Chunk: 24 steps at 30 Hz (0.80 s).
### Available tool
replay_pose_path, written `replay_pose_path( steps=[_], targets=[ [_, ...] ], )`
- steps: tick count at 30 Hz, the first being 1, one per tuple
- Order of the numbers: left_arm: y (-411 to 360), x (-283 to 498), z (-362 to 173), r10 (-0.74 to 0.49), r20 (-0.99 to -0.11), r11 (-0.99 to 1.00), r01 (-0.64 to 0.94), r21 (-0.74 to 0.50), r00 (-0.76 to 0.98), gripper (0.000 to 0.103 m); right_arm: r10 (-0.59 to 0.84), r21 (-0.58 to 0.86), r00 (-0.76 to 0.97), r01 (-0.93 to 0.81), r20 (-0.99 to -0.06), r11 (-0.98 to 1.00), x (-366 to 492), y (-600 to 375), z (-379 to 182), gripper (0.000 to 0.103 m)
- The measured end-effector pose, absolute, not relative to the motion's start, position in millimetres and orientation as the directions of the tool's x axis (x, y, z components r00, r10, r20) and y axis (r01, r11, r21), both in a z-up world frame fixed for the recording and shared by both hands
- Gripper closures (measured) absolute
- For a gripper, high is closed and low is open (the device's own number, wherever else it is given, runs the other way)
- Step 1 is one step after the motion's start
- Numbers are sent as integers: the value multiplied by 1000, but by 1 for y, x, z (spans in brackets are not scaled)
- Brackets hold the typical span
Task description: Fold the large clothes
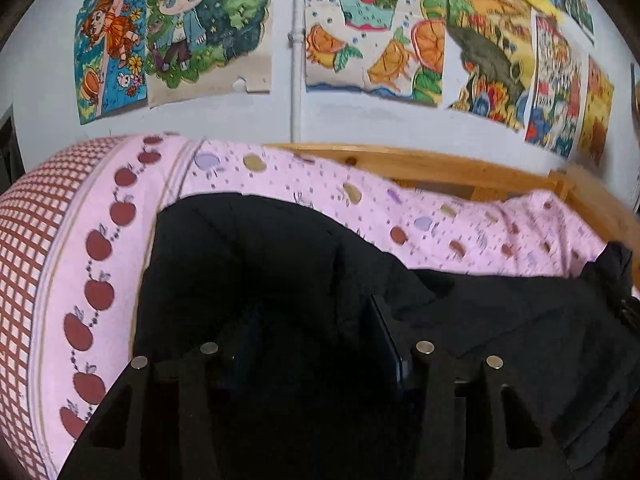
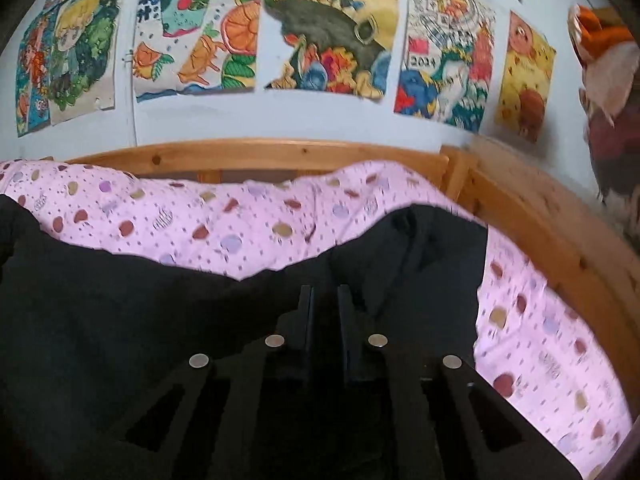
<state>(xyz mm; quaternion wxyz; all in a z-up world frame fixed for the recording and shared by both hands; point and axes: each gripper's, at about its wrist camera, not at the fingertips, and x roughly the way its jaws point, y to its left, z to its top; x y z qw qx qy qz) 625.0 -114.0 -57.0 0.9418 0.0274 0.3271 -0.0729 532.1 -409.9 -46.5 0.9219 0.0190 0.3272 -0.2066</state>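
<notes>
Matte black garment, rumpled, across pink fruit-print bedsheet toward wooden rail. Left gripper parted over cloth; right gripper clenched, grasp unclear.

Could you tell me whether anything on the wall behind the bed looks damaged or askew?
Yes: the colourful drawing of a blonde cartoon girl has a torn, notched bottom edge in the left wrist view. The neighbouring orange-fruit drawing has a ragged lower edge. Otherwise nothing stands out.

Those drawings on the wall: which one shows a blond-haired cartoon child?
The drawing second from the left, beside the white pipe: a big-eyed blond child against dark green foliage. The others show fruit, animals or festive scenes.
</notes>
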Motion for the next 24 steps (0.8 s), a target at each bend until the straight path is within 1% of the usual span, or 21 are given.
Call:
replay_pose_path(
  steps=[1,3,6,7,8,9,10,11,13,15,17,18,21,24],
  targets=[
    [-115,628,-62,-116,-636,987,162,15,763,52,-359,-89,695,393,-623,915,533,-412,-50,96],
    [-113,629,-60,-134,-635,986,168,-7,761,52,-337,-59,698,390,-633,919,531,-415,-51,96],
    [-98,616,-44,-186,-576,982,167,-87,796,52,-277,40,744,378,-608,925,520,-422,-36,96],
    [-95,608,-37,-187,-546,982,158,-99,817,52,-252,81,764,369,-594,926,513,-422,-30,93],
    [-95,599,-28,-195,-509,981,165,-103,838,54,-226,115,785,352,-577,929,508,-421,-24,92],
    [-96,593,-22,-212,-485,977,185,-102,849,54,-193,139,808,320,-557,937,503,-416,-18,92],
    [-101,584,-13,-258,-458,966,239,-100,851,54,-162,146,826,282,-540,948,499,-410,-12,92],
    [-105,580,-9,-284,-456,958,269,-100,843,54,-139,145,838,251,-528,957,497,-404,-9,92],
    [-116,573,-3,-374,-467,925,360,-123,802,54,-62,159,857,166,-511,973,496,-390,-3,91],
    [-127,569,-2,-453,-479,887,436,-154,752,54,15,179,847,95,-531,979,501,-380,-3,88],
    [-142,566,-5,-515,-503,843,518,-148,695,54,92,192,825,21,-558,981,507,-371,-8,87],
    [-147,563,-8,-526,-516,829,544,-133,676,54,116,183,805,-9,-582,983,511,-367,-12,87],
    [-160,559,-19,-534,-566,797,597,-88,629,54,129,136,756,-53,-642,989,514,-355,-26,87],
    [-175,561,-44,-471,-669,771,636,3,575,54,138,101,692,-93,-709,990,513,-355,-46,87]
  ],
)
